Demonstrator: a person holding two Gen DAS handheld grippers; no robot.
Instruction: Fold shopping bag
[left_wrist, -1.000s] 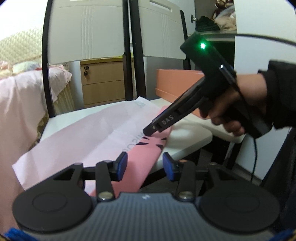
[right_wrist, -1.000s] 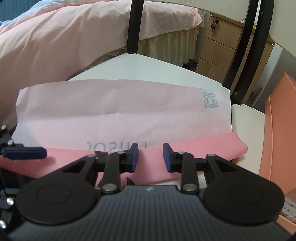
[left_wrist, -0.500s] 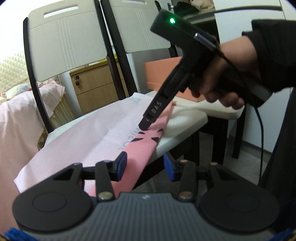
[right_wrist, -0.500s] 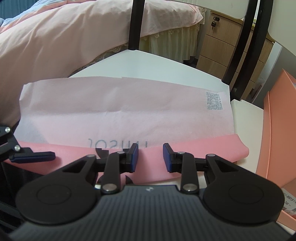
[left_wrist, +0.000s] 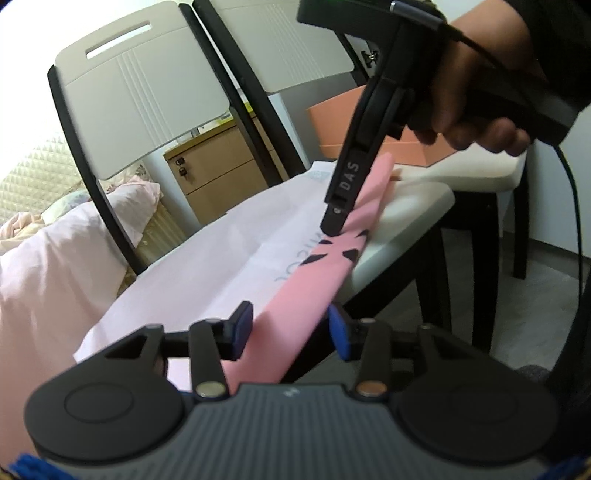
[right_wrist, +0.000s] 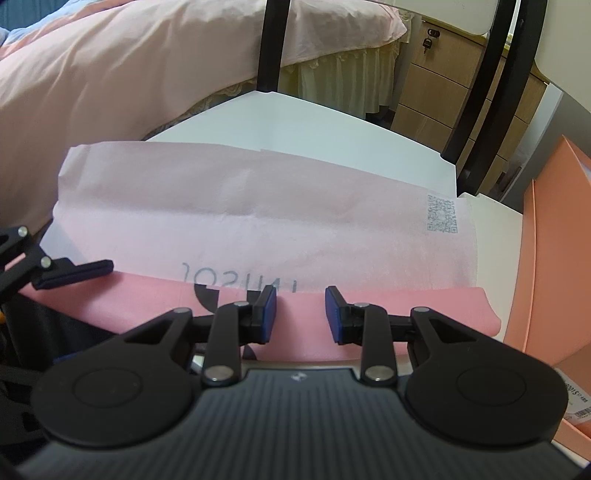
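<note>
Your bag (right_wrist: 258, 221) on the chair (right_wrist: 332, 129) is light, thin and floppy. Pinch its pink edge (left_wrist: 295, 314). Left tongs (left_wrist: 290, 328) gape around it, released; right tongs (right_wrist: 300, 314) released too.

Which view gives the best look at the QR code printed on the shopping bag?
The right wrist view: the QR code faces the camera near the far right corner of the shopping bag, unobstructed. In the left wrist view that corner lies far away beside the right hand-held gripper, the code barely discernible.
</note>
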